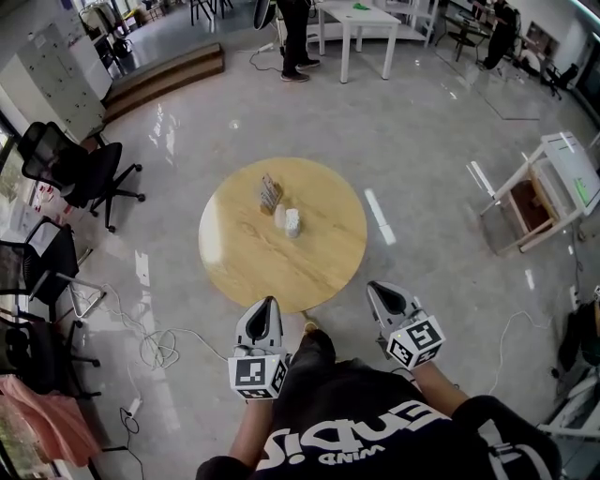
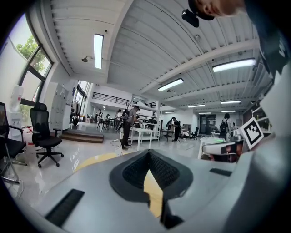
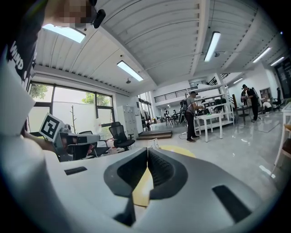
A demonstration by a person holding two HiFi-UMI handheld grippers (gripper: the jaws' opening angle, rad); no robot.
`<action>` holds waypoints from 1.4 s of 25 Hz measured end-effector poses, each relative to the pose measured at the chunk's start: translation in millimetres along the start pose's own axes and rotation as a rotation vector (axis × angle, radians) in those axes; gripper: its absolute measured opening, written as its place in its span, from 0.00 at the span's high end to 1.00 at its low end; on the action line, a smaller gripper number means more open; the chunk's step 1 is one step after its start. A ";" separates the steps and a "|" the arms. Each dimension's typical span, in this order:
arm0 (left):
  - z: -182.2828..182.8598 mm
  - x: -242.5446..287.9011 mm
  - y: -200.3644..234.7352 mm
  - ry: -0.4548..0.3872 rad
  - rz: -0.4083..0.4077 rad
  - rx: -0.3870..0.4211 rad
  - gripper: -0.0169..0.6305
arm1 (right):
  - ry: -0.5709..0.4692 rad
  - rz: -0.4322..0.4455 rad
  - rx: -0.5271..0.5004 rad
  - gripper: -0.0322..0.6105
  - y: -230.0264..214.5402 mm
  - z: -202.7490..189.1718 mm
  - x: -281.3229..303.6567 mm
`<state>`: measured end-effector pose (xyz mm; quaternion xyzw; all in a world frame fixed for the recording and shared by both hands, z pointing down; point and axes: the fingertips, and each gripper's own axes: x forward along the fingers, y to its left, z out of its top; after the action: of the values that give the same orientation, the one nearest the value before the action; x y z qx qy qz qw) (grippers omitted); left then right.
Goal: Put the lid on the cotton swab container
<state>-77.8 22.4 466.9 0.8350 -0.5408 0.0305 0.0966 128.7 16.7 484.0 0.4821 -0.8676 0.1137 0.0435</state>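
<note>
A round wooden table [image 1: 309, 272] stands ahead of me. Near its middle two small white things stand side by side, one [image 1: 292, 223] slightly larger than the other [image 1: 279, 217]; I cannot tell which is the cotton swab container and which the lid. A brown holder [image 1: 270, 194] stands just behind them. My left gripper [image 1: 271, 302] and right gripper [image 1: 373, 287] are held in the air short of the table's near edge, far from the white things. Both are shut with nothing between the pads, as the left gripper [image 2: 148, 151] and right gripper [image 3: 148, 149] views also show.
Black office chairs [image 1: 80, 169] stand at the left, with cables [image 1: 159, 347] on the glossy floor. A white frame table [image 1: 548, 187] lies tipped at the right. At the back a person [image 1: 292, 37] stands by a white table [image 1: 361, 28].
</note>
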 end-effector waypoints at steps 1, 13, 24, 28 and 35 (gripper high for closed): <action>2.2 6.8 5.8 0.001 0.000 0.002 0.96 | 0.002 0.003 -0.002 0.95 -1.9 2.1 8.6; 23.8 94.3 54.1 -0.001 -0.024 -0.006 0.96 | 0.010 0.007 0.008 0.95 -29.4 25.3 96.8; 38.1 138.8 82.0 0.012 -0.074 0.011 0.96 | -0.011 -0.038 0.015 0.95 -42.9 45.2 148.9; 43.7 148.0 87.8 -0.001 -0.068 0.024 0.96 | -0.012 -0.037 0.020 0.95 -48.6 49.4 156.8; 46.0 174.5 98.4 -0.013 -0.035 0.009 0.96 | -0.002 -0.015 -0.004 0.95 -70.0 60.1 180.1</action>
<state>-97.6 -182.2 461.6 0.8449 -0.5266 0.0260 0.0901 94.3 -182.2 469.9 0.4886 -0.8643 0.1110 0.0443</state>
